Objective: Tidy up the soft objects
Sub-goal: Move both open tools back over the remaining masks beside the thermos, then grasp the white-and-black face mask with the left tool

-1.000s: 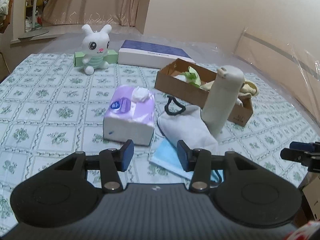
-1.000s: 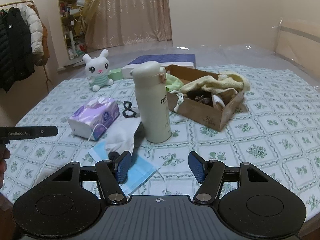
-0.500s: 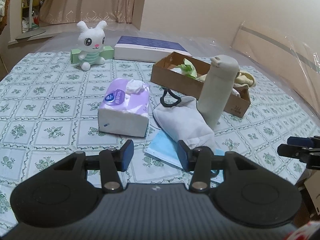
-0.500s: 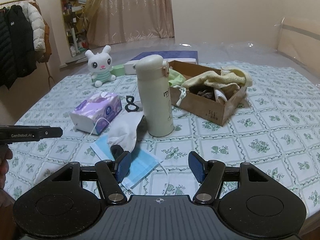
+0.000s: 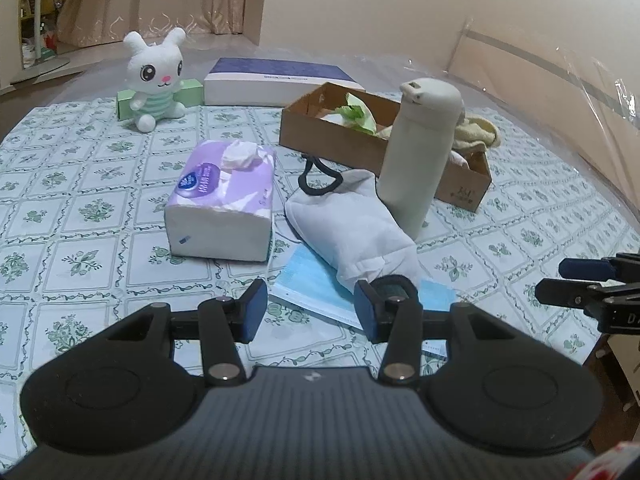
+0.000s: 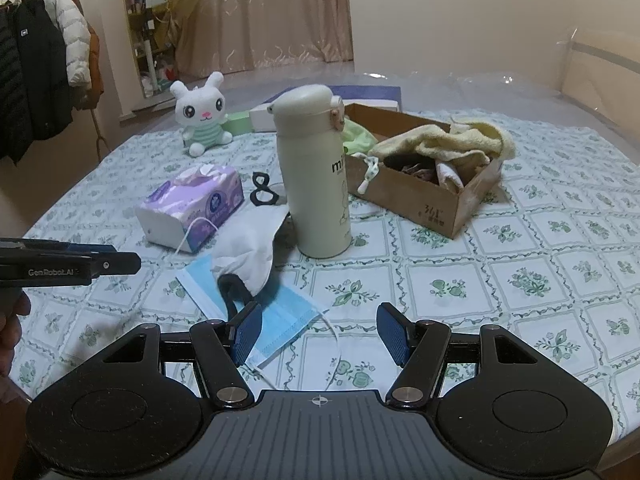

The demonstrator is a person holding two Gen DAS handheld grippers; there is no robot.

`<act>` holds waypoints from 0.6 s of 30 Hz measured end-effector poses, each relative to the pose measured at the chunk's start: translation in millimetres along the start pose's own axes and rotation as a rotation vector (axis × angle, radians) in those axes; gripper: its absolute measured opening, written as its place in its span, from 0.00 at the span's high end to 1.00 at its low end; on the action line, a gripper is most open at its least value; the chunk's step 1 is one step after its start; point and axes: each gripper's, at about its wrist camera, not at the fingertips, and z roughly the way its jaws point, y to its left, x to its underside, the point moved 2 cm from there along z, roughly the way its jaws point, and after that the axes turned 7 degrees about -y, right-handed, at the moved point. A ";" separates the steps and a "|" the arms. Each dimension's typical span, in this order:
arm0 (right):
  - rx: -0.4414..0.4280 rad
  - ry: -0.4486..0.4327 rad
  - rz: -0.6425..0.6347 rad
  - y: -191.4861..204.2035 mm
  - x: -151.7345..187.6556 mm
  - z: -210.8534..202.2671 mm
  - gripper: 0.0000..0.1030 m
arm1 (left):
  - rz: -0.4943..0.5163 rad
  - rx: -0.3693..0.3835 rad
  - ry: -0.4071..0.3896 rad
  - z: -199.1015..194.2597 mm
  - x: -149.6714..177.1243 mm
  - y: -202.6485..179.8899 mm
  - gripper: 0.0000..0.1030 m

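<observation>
A white cloth mask [image 5: 352, 224] with black ear loops lies on a blue surgical mask [image 5: 320, 288], beside a cream bottle [image 5: 420, 152]. My left gripper [image 5: 310, 310] hovers open just in front of both masks, nothing between its pads. In the right wrist view the white mask [image 6: 248, 248] rests over the blue mask [image 6: 276, 320]; my right gripper [image 6: 320, 336] is open above the blue mask's near edge, empty. A cardboard box [image 6: 420, 196] holds a yellow towel [image 6: 452, 142] and other cloths. A white bunny plush [image 5: 154, 80] sits at the back.
A purple tissue pack [image 5: 224, 200] lies left of the masks. A flat blue-and-white box [image 5: 276, 80] and a small green box [image 5: 188, 94] sit at the back. Coats [image 6: 36, 80] hang at the left wall. The right gripper's fingers [image 5: 592, 284] show at the left view's right edge.
The left gripper has come forward and down toward the masks, which now look larger and closer. The right gripper has stayed about where it was.
</observation>
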 end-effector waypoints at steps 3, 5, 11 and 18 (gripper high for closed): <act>-0.003 0.010 -0.003 0.3 1.8 4.1 0.38 | 0.009 0.004 0.012 5.0 1.4 -1.4 0.57; -0.003 0.014 -0.007 0.5 2.6 6.7 0.38 | 0.014 0.011 0.019 8.3 2.0 -2.8 0.57; -0.003 0.022 -0.023 1.0 4.4 13.3 0.38 | 0.038 0.033 0.036 19.5 -0.4 -11.4 0.54; 0.002 0.042 -0.027 -6.7 8.7 22.6 0.38 | 0.092 0.057 0.044 38.1 -9.4 -27.5 0.49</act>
